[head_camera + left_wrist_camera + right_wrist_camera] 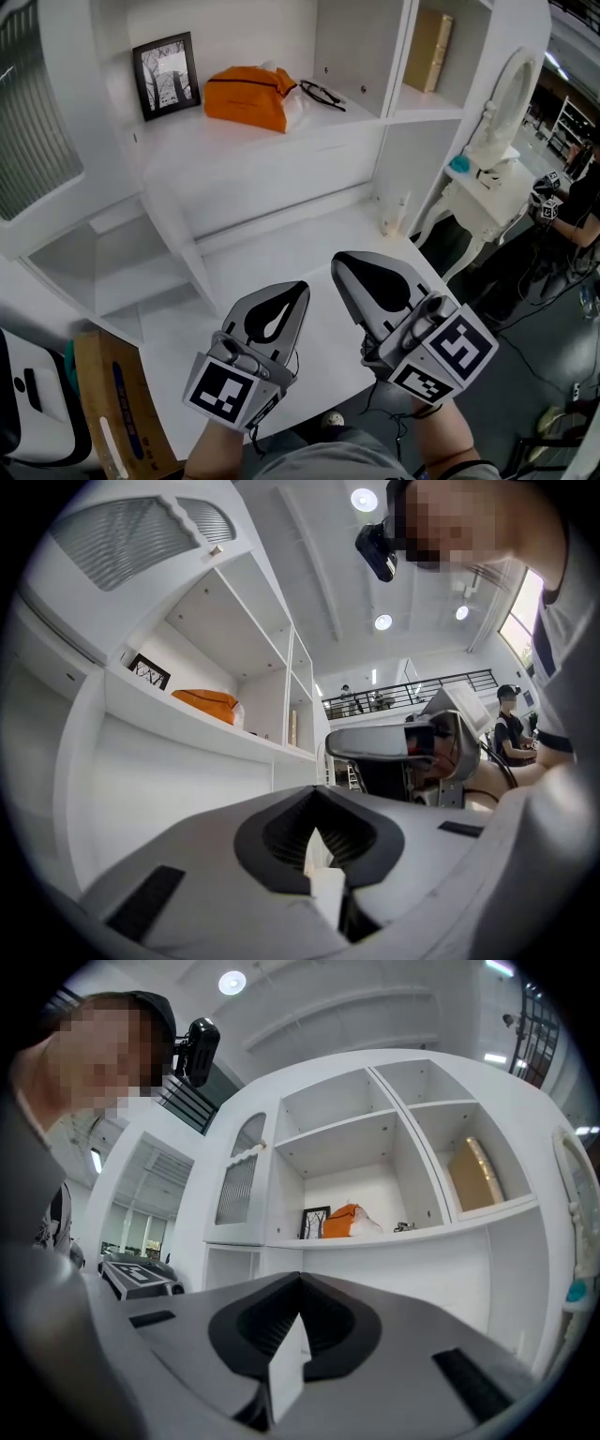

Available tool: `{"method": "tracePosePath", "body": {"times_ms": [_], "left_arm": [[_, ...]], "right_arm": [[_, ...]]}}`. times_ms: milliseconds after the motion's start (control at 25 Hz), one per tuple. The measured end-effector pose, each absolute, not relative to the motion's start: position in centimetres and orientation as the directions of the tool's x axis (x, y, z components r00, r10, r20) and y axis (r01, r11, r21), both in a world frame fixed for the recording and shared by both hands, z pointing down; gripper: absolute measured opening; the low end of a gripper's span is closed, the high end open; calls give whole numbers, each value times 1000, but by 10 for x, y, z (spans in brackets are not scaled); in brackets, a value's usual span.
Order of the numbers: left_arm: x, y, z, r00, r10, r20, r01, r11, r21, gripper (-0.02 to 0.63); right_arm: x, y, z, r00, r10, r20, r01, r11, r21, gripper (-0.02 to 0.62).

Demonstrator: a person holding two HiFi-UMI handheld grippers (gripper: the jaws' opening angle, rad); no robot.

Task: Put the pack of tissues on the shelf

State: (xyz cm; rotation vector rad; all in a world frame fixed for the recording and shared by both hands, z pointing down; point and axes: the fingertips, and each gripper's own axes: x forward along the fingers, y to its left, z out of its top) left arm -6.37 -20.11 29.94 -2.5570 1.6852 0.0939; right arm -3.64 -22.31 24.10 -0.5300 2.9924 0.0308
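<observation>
Lying on the shelf, the orange pack of tissues shares its compartment with a framed picture and glasses. Below the shelf, over the tabletop, the left claw and right claw each have jaws pressed together, holding nothing.

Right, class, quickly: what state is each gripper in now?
Left gripper: closed, holding nothing.
Right gripper: closed, holding nothing.
</observation>
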Motion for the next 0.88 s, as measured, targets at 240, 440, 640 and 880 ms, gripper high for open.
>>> {"method": "tracePosePath", "body": {"times_ms": [240,440,640,880], "left_arm": [[-50,-197,298,394,-913,-105,-919,-391,-45,31],[-40,-191,301,397,-914,-79,-918,-396,-35,31],[-32,-185,300,397,-914,-86,-918,-395,-41,31],[-27,-178,291,393,-908,-144,-920,-386,-72,31]], "right_arm": [[-25,-211,252,-940,-328,-96,-330,944,2,-8],[-18,-200,263,-943,-320,-89,-321,947,-3,-8],[-11,-190,274,-945,-316,-82,-315,949,-17,-8],[-5,-180,281,-945,-319,-75,-317,948,-35,-8]]}}
